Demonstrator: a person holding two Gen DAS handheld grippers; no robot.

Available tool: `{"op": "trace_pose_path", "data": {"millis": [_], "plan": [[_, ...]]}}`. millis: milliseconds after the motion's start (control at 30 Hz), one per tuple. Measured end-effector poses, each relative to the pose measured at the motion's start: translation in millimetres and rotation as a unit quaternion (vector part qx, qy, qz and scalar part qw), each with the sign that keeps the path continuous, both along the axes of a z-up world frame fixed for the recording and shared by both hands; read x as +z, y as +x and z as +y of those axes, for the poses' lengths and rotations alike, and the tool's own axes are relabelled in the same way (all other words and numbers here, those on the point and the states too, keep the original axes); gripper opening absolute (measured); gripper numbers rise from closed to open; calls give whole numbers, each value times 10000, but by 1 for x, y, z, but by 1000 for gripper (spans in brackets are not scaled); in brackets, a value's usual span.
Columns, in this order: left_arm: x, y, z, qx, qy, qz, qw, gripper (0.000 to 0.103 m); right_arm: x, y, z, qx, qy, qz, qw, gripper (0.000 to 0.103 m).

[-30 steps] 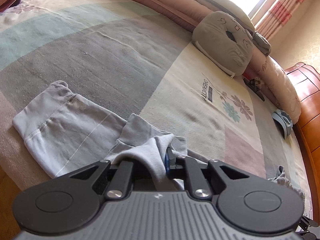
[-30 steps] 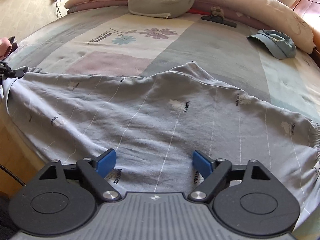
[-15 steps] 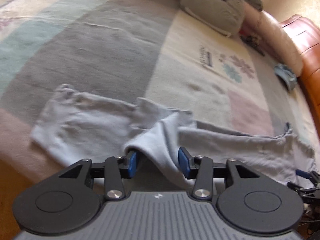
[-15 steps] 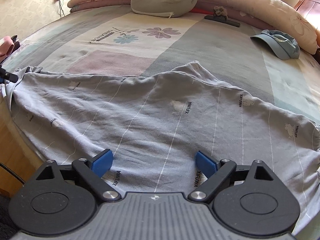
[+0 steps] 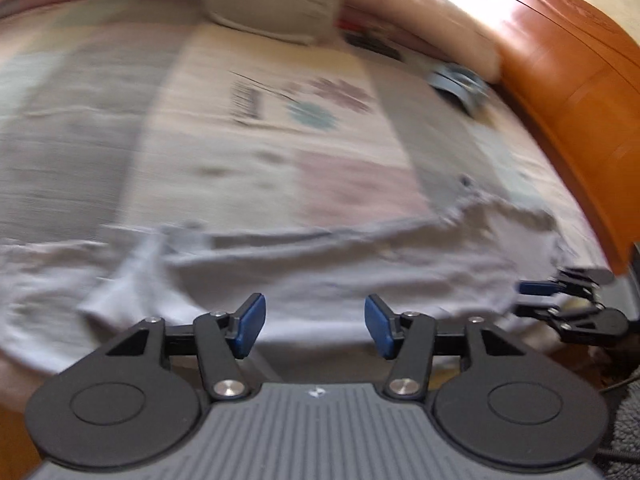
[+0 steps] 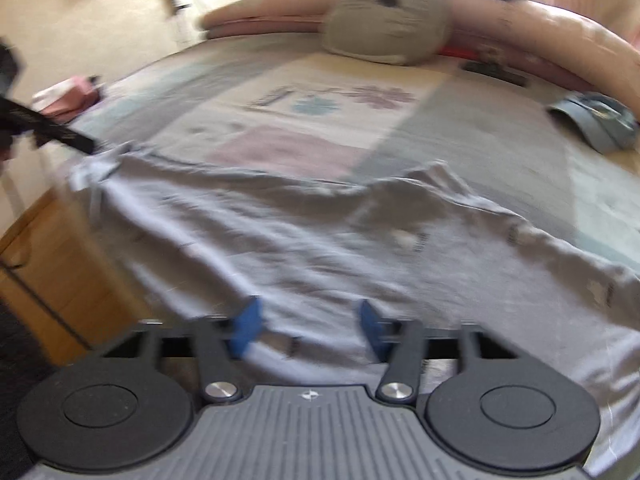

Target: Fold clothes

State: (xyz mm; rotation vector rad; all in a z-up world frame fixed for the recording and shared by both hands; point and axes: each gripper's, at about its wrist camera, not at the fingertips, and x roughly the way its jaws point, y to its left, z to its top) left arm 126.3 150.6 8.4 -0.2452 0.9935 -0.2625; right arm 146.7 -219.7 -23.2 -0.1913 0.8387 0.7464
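Bedroom, daylight from a window at the back: a bed (image 6: 460, 128) w/ a patchwork cover in grey, cream, pink and pale green blocks, flower print near the middle. A grey cat-face cushion (image 6: 388, 20) sits at the far side against a long pink bolster (image 6: 560, 40); a blue cap (image 6: 596, 124) lies on the cover at right, and a pink bundle (image 6: 64, 96) sits at the bed's far left edge. An orange wooden bed frame (image 5: 560, 80) curves along the right of the left wrist view.

The grey garment (image 6: 320, 248), striped w/ thin white lines and small logo prints, is spread flat across the near part of the bed, one end reaching the left edge, the other running off right. Both views are motion-blurred.

Left hand-held gripper (image 5: 316, 326): jaws apart and opening, blue pads clear of the cloth, nothing between them; it hangs over the garment's near hem. Right hand-held gripper (image 6: 308, 328): jaws closing, w/ a raised fold of the garment's near edge between the blue pads; pads not seen pressing it, so not gripped yet. Each gripper shows at the edge of the other's view, at opposite ends of the garment.
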Motion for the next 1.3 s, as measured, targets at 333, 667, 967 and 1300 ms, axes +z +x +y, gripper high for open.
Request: {"op": "trace_pose_path", "data": {"millis": [333, 667, 967, 1300], "plan": [[-23, -8, -21, -342, 129, 23, 9993, 50, -7, -24, 99, 2040, -156, -473, 9777, 32], [-23, -14, -12, -229, 70, -280, 9993, 56, -19, -27, 163, 2915, -669, -782, 9510, 15], [-26, -9, -7, -276, 83, -261, 9992, 61, -6, -16, 159, 2940, -301, -93, 9553, 3], [-25, 16, -29, -679, -38, -326, 9972, 61, 3, 9, 127, 2068, 475, 781, 9741, 14]]}}
